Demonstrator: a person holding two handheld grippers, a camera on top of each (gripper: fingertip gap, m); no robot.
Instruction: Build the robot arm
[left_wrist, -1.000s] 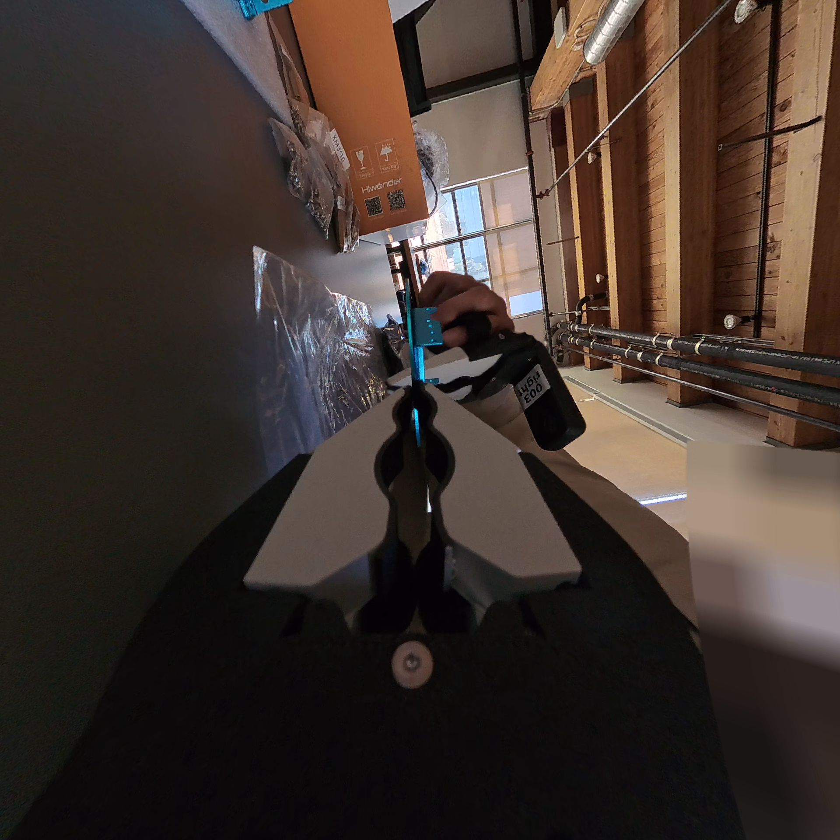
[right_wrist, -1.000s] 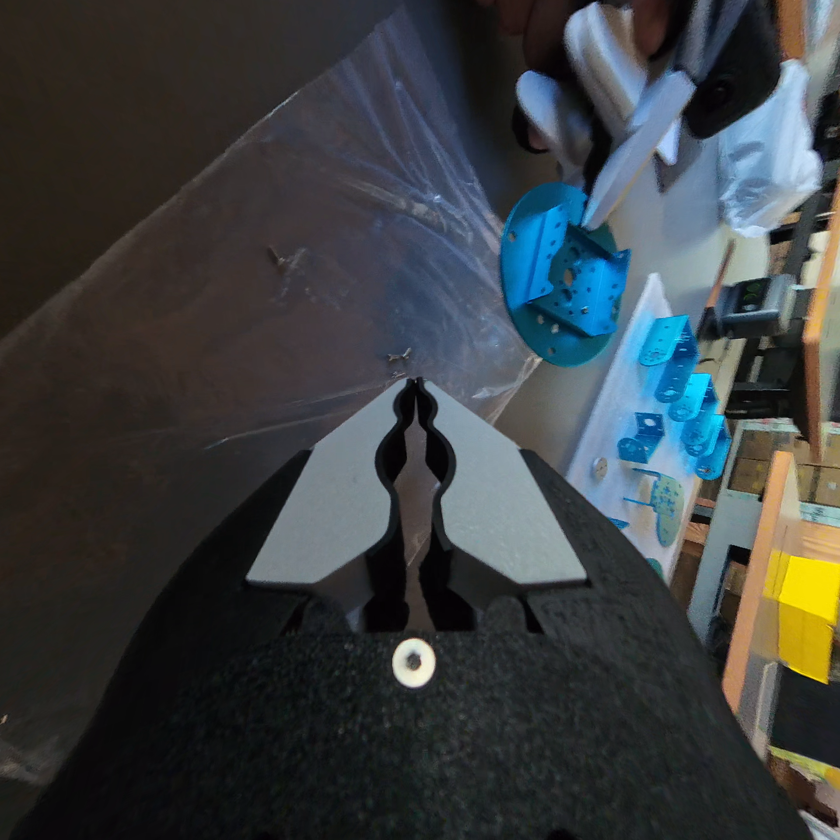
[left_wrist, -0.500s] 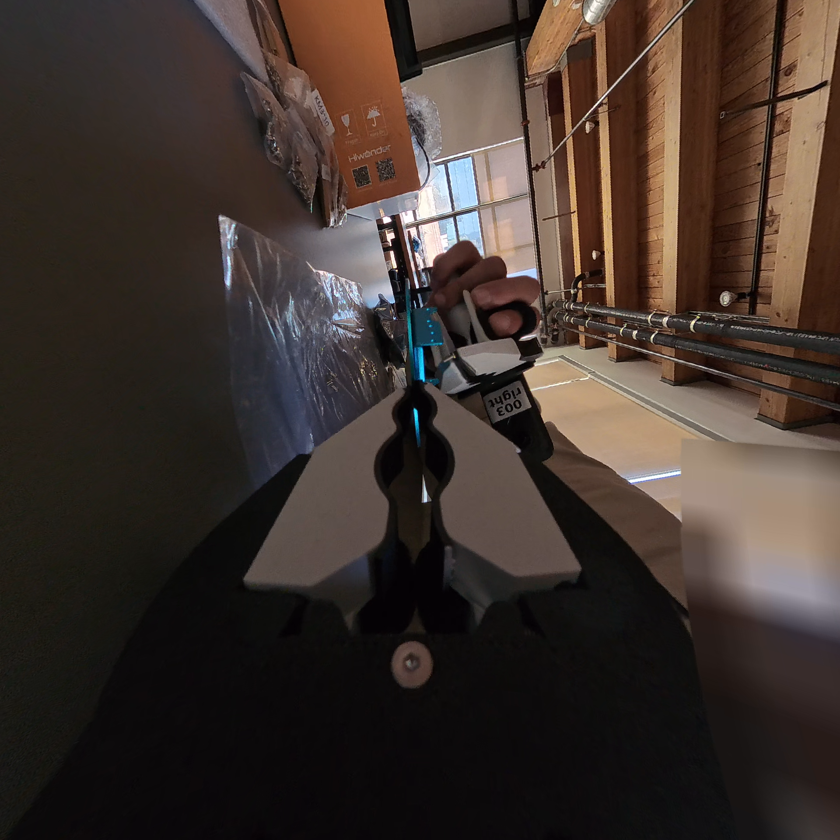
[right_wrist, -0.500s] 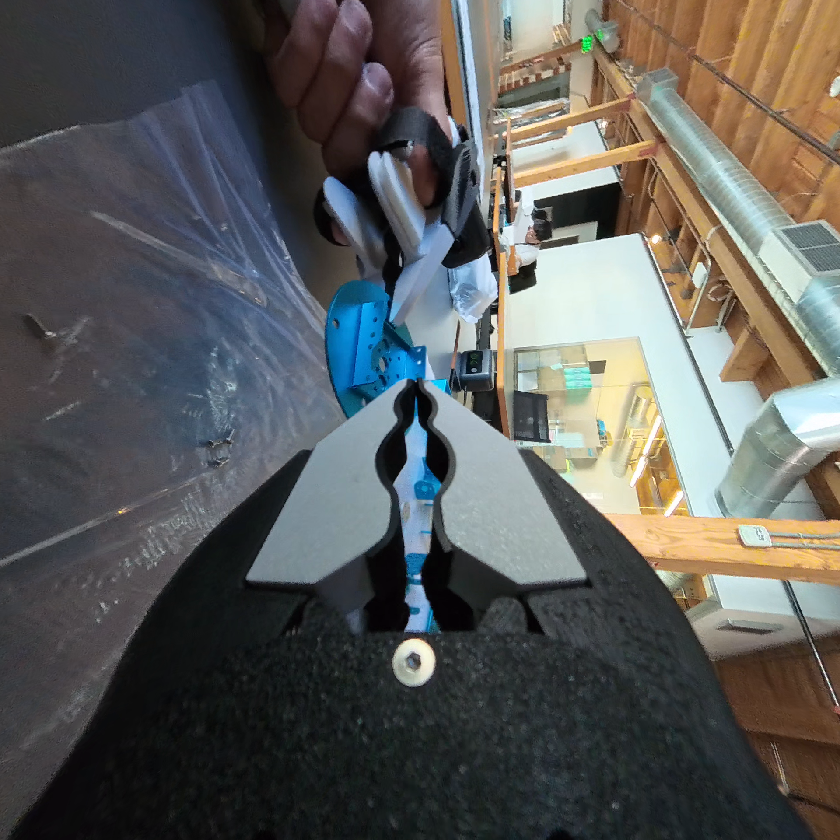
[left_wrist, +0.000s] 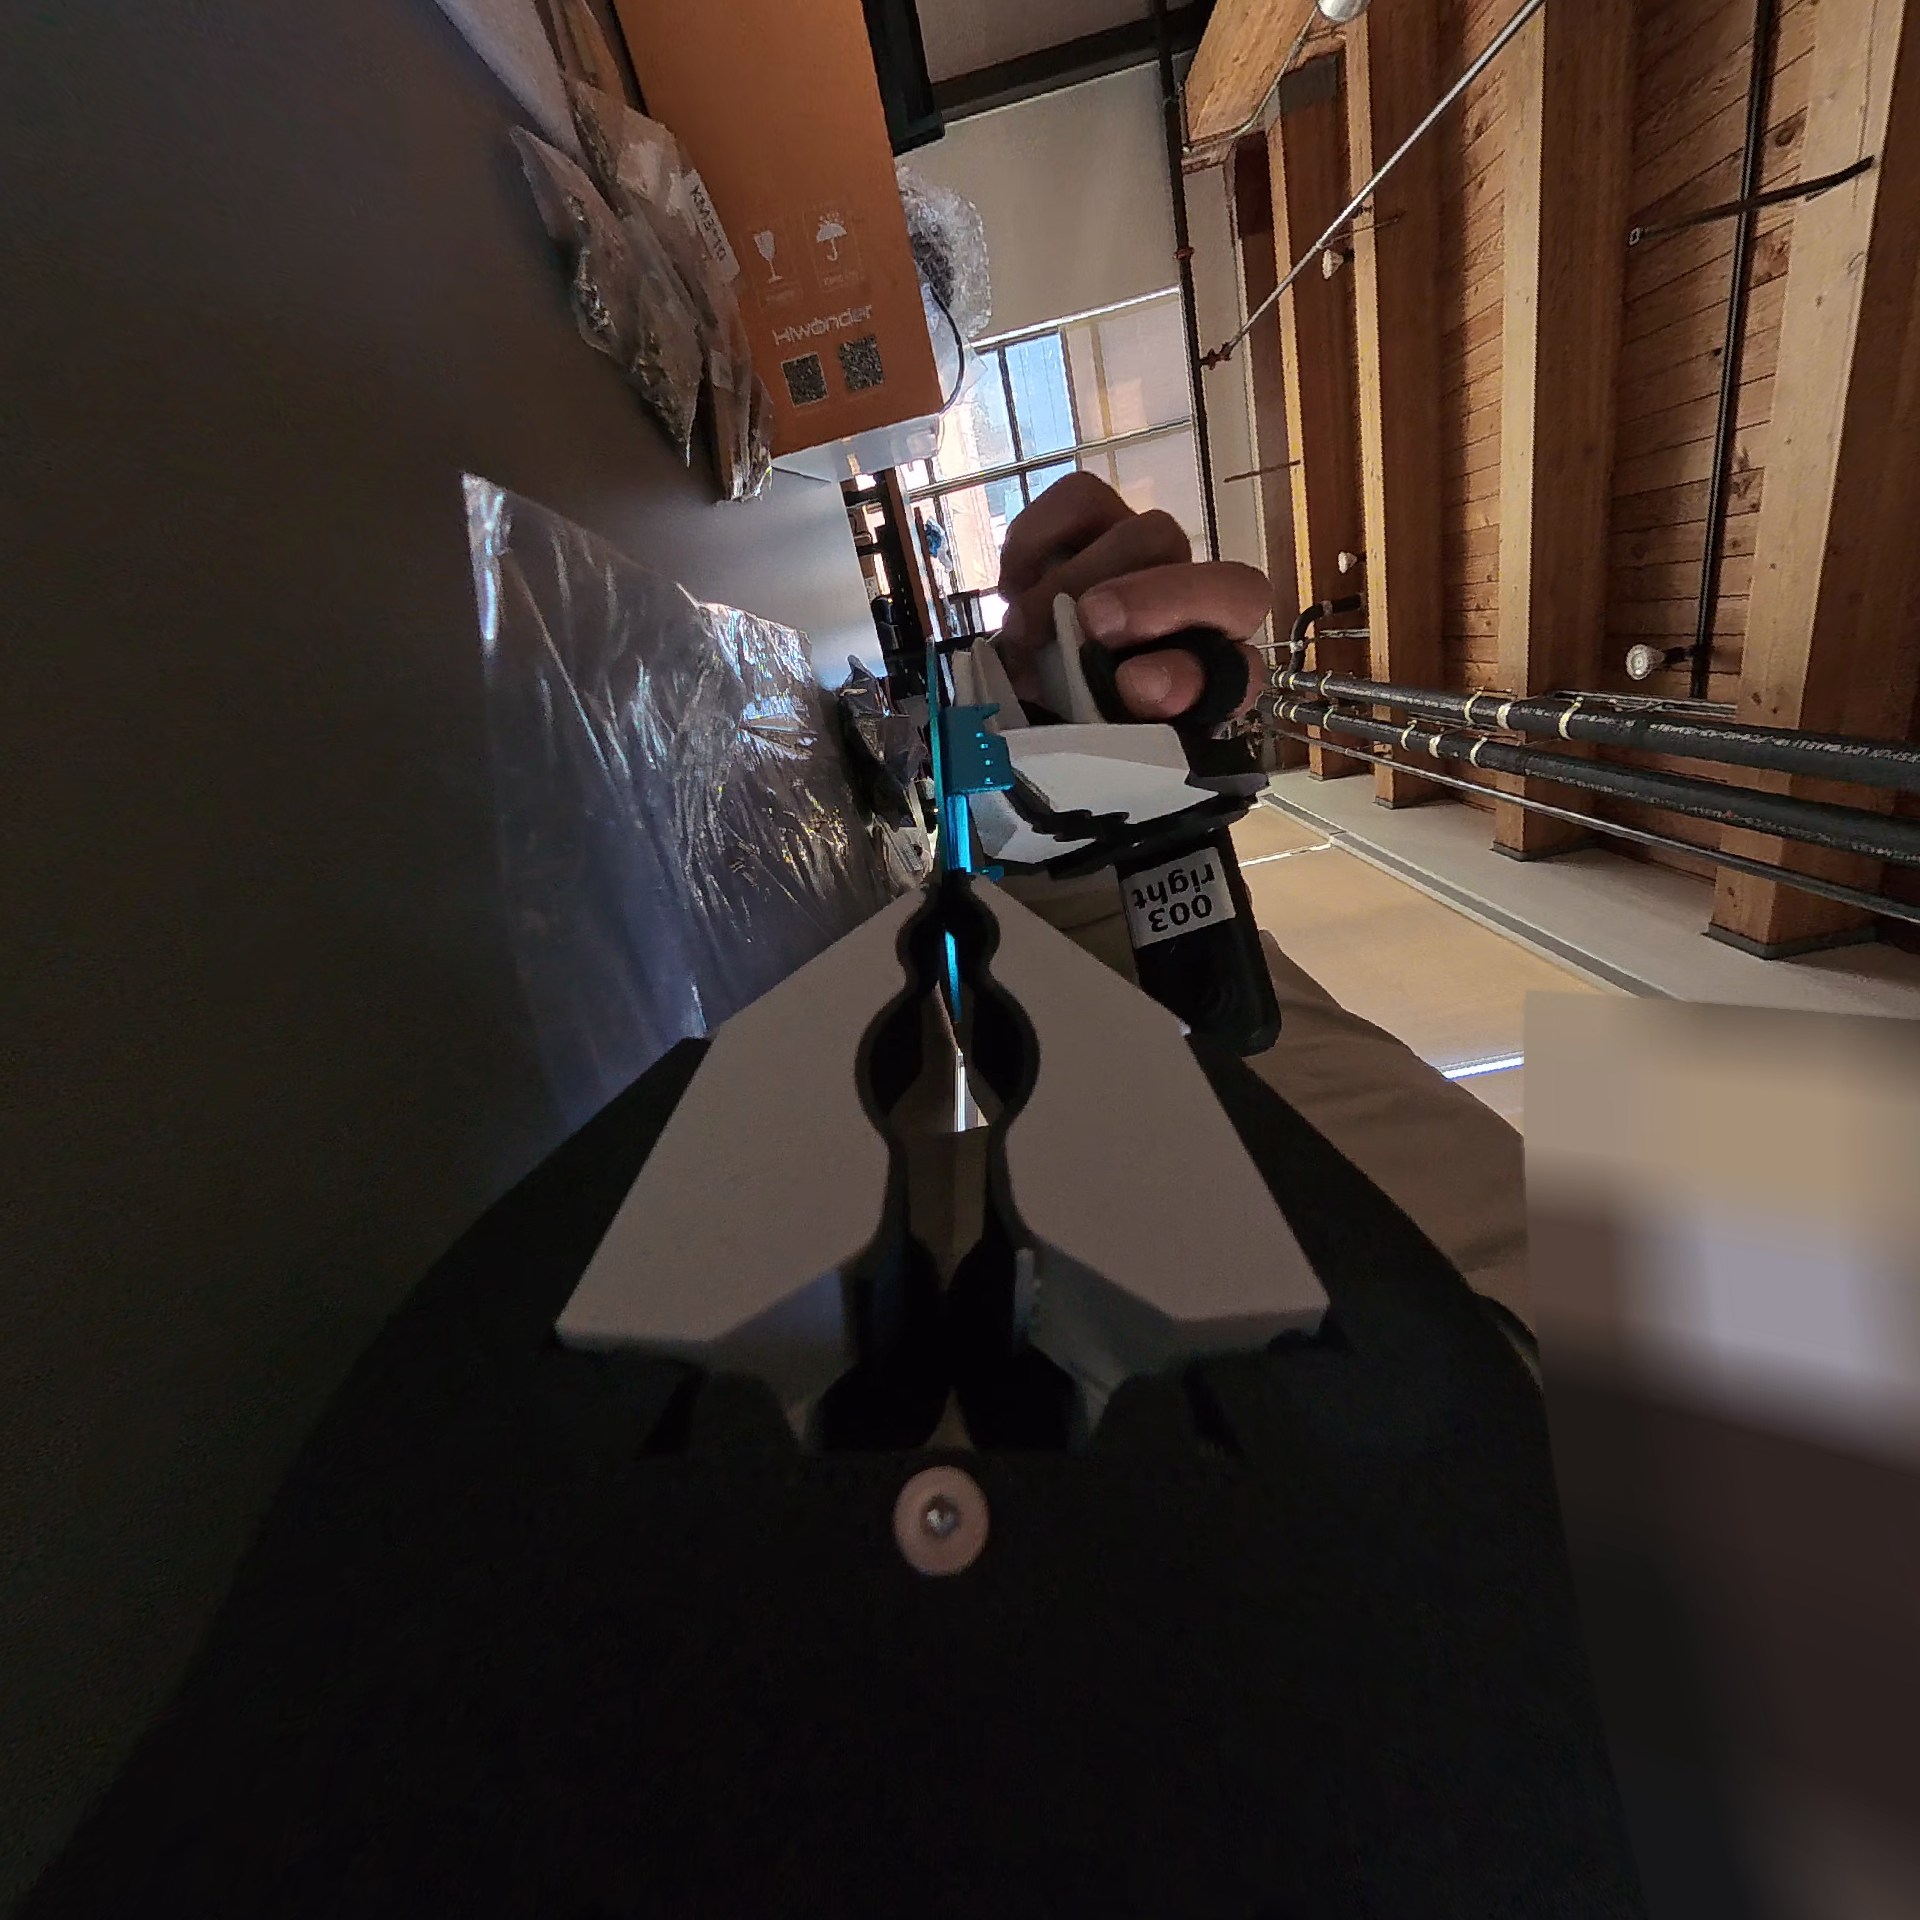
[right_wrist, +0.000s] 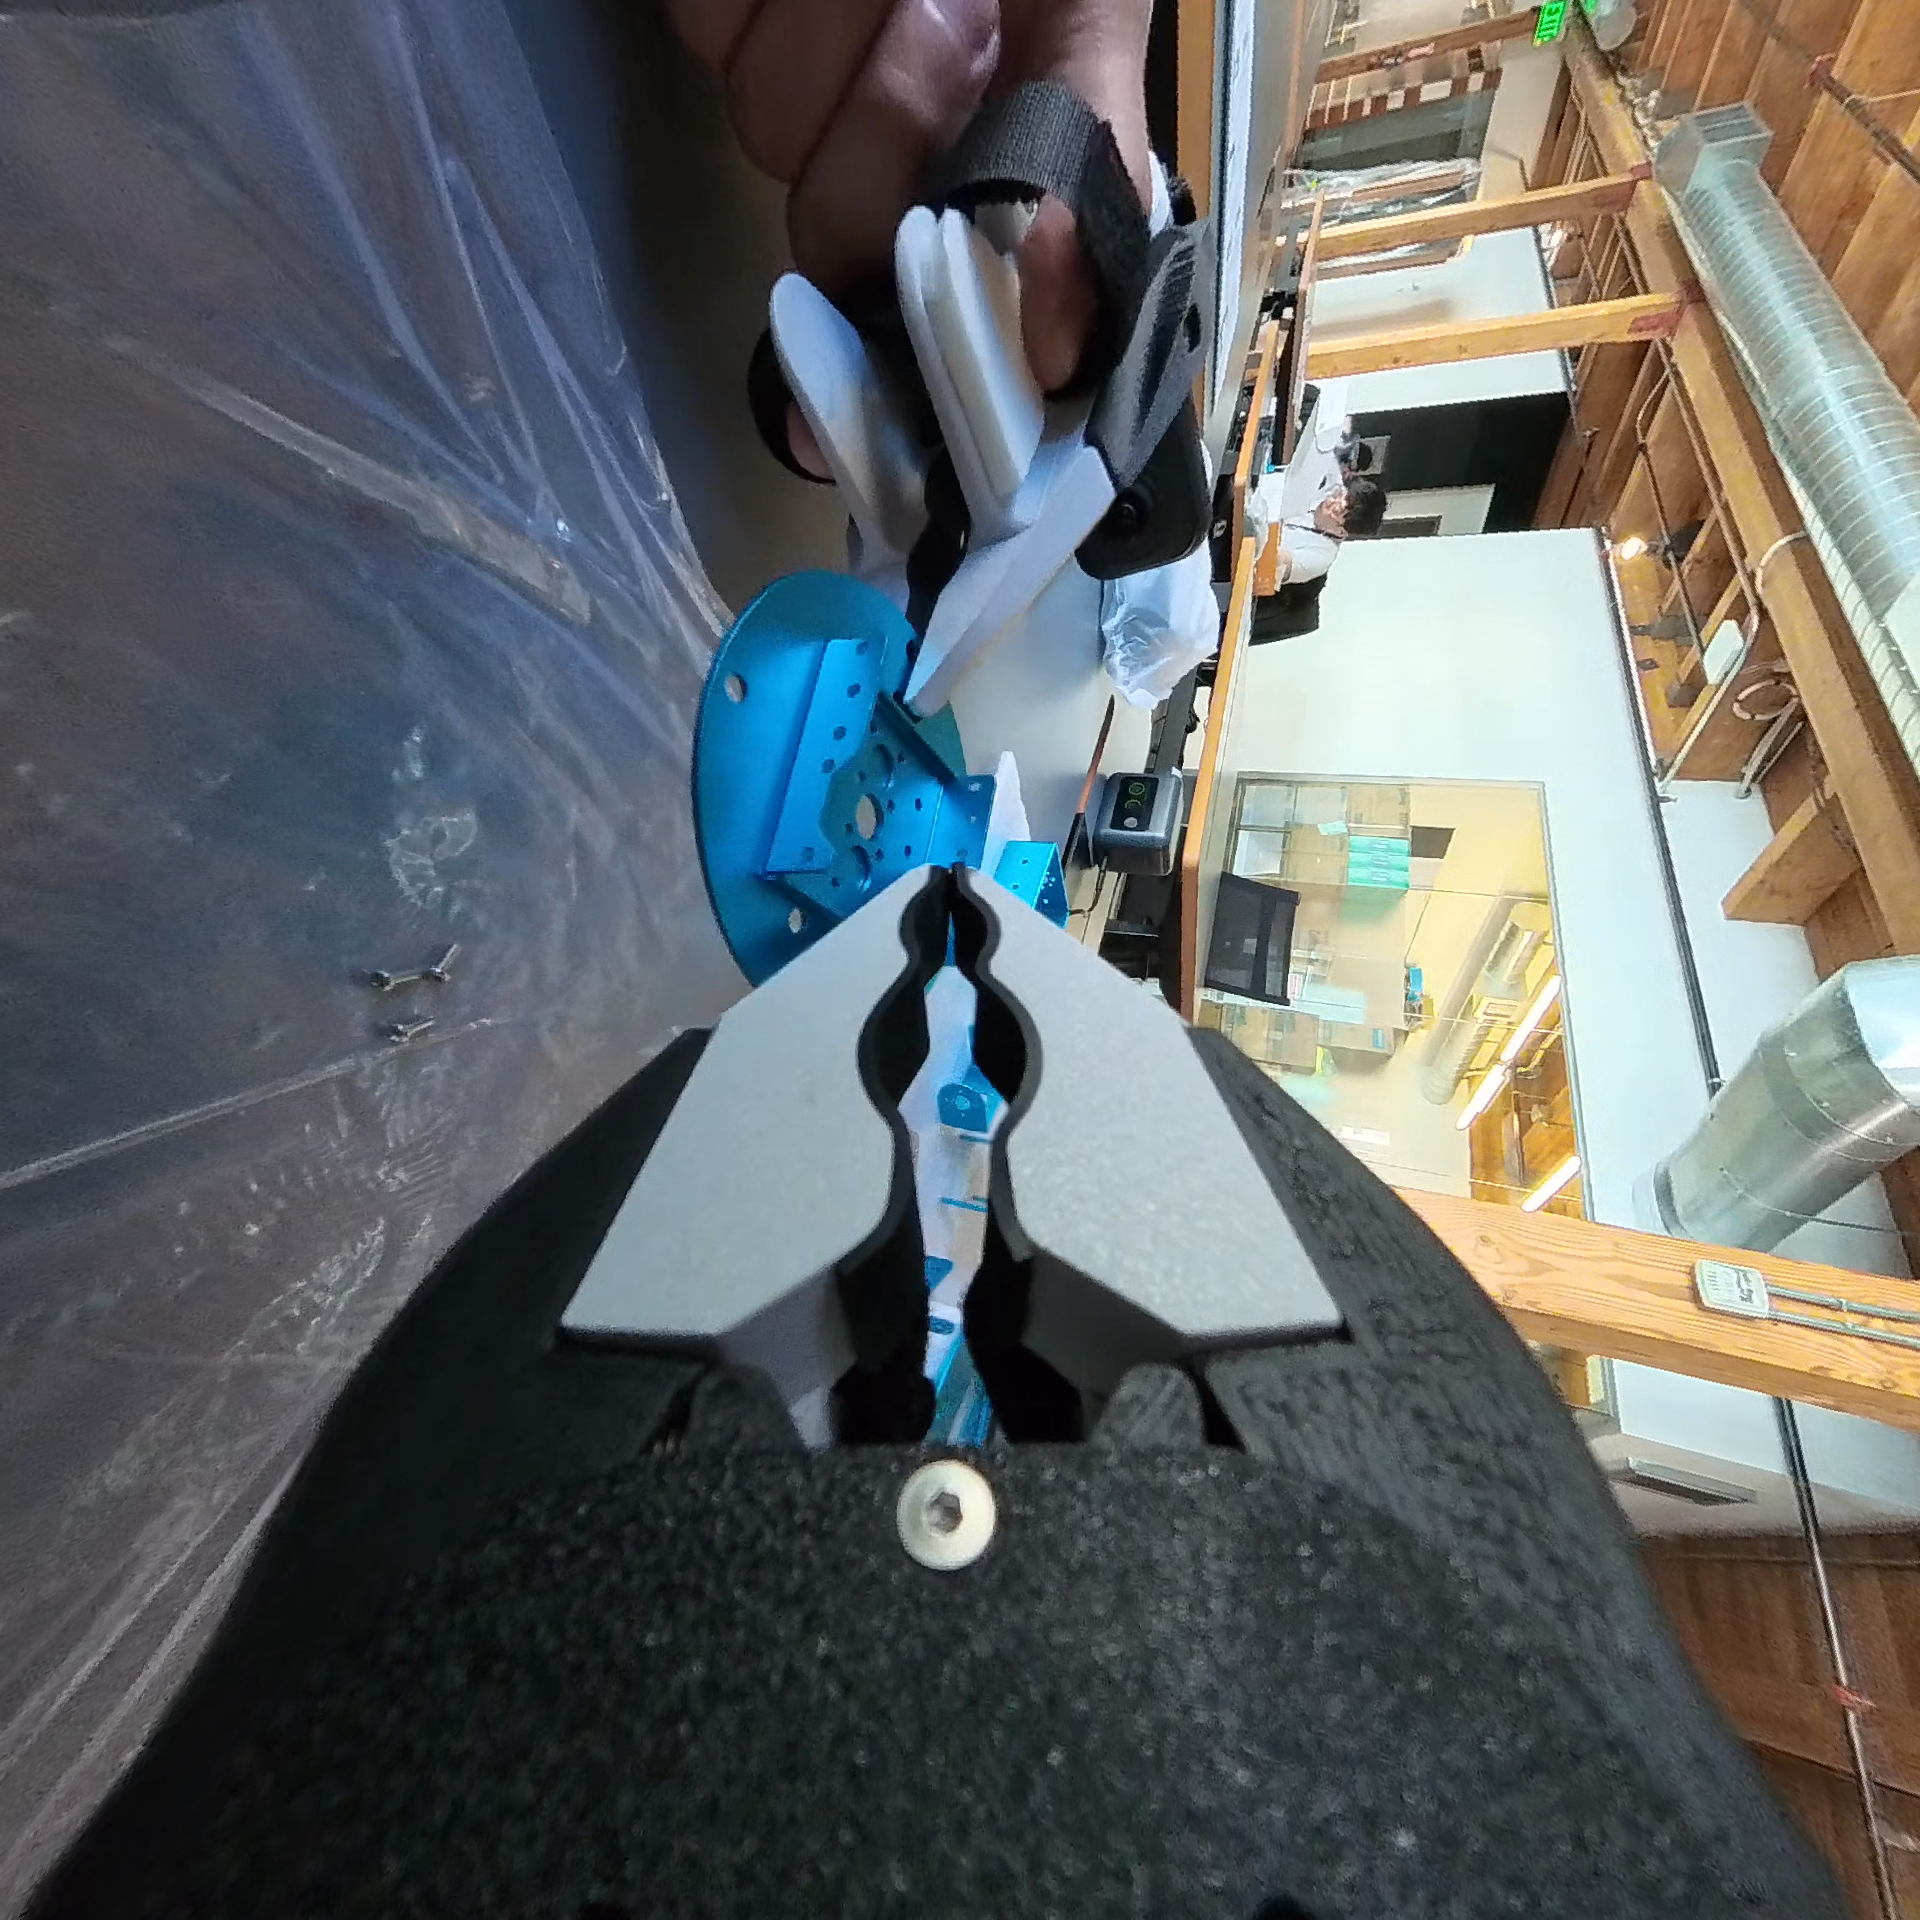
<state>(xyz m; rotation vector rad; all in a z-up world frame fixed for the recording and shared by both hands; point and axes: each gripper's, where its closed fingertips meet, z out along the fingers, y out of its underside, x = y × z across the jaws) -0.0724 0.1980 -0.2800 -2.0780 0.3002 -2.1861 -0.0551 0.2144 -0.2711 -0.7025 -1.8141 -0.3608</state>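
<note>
Wooden walls behind; left tool (left_wrist: 951, 883) grips blue disc (right_wrist: 748, 769) beside plastic sheet (right_wrist: 312, 623).

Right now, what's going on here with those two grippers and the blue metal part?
A person holds a gripper in each hand above a dark table. The left gripper has its jaws shut on the rim of a blue round plate, holding it up on edge, with a perforated blue bracket mounted on its face. The right gripper, jaws shut and empty, points at that bracket from close by; contact can't be judged. A clear plastic sheet with small screws lies beside them.
</note>
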